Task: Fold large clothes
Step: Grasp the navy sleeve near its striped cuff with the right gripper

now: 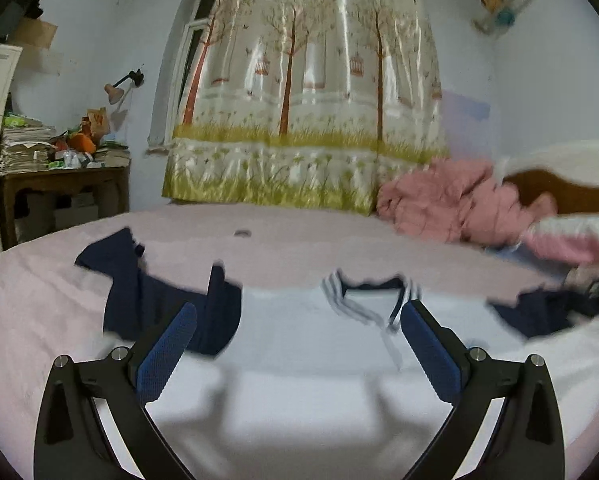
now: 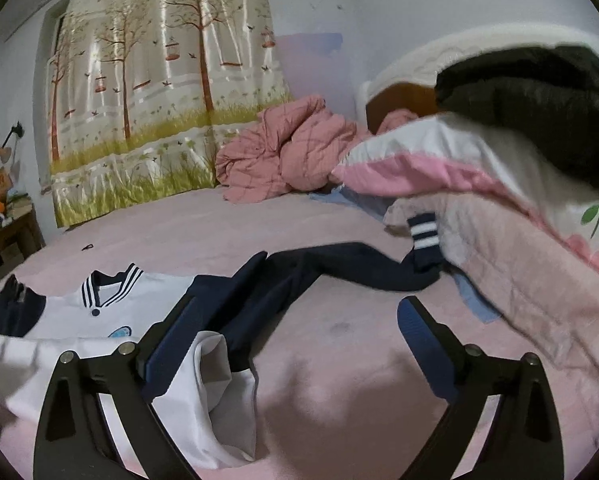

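A: Lying flat on the pink bed (image 1: 27, 304) we see the white jacket (image 1: 299, 340), navy sleeves spread.

B: We note the left gripper (image 1: 297, 350) and right gripper (image 2: 277, 354), jaws apart, clamping nothing; one sleeve (image 2: 339, 264) reaches the pillow (image 2: 439, 160).

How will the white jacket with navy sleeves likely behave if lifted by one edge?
Probably floppy: the jacket already lies creased on the pink bedsheet, its hem buckled. The long navy sleeve would likely trail and drag. It looks light and should be easy to pinch, not slippery.
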Tool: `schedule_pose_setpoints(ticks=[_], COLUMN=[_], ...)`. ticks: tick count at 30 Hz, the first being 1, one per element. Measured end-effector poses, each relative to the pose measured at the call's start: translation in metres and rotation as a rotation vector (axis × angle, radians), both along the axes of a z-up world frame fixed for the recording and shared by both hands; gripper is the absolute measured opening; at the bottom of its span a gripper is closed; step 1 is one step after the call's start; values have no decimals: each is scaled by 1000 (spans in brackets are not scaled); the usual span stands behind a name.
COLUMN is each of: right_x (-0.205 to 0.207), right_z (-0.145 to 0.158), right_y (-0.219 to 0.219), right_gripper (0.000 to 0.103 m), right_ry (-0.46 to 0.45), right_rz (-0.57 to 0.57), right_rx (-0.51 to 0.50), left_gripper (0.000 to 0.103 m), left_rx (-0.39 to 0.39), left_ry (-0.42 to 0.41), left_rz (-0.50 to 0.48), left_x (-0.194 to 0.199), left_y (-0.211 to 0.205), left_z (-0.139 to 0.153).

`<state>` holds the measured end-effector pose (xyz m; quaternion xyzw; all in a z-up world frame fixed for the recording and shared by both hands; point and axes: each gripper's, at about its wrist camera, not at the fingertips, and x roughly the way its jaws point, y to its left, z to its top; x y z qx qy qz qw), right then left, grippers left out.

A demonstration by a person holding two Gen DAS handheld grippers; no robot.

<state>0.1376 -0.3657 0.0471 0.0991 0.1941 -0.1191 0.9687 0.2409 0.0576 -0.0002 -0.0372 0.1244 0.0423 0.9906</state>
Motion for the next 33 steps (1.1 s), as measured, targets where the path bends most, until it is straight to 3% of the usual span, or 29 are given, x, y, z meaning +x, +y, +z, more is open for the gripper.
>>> schedule_pose_setpoints(ticks=[4,7,10,13,17,19,20,22,23,24,27,33], right_x=[31,82,131,177,215,224,227,229,227,226,205,118], right_z=[1,6,8,0,-39,-54,-59,-65,-66,-65,-55,-33], right_y=[-18,-42,-69,-88,-106,-110,-111,-110,-109,-109,-106,-102], right_gripper=[97,97,96,96,81,74,65,37,12,6,6,6], right_ry=[65,180,200,236,321,363,376,399,397,394,380,320], right_rz=[56,10,-14,-56,-88,-119,-132,-149,-135,-122,-113,-75], right_rx=[112,233,375,416,513,513,500,457,445,437,358,315], left_gripper=[103,103,103,103,103,103,103,103,103,103,103,103], left_rx=[43,47,47,32,-4,-12,-12,-10,-6,-1,13,23], left_ry=[34,34,46,51,60,65,66,64,59,55,49,38], left_rz=[35,28,27,24,23,19,16,13,11,7,4,6], left_x=[9,10,11,12,14,16,16,15,14,13,11,9], left_y=[-5,-7,-5,-2,4,4,5,5,4,2,-1,-2], left_z=[-7,-12,-16,-17,-21,-22,-23,-23,-22,-22,-21,-19])
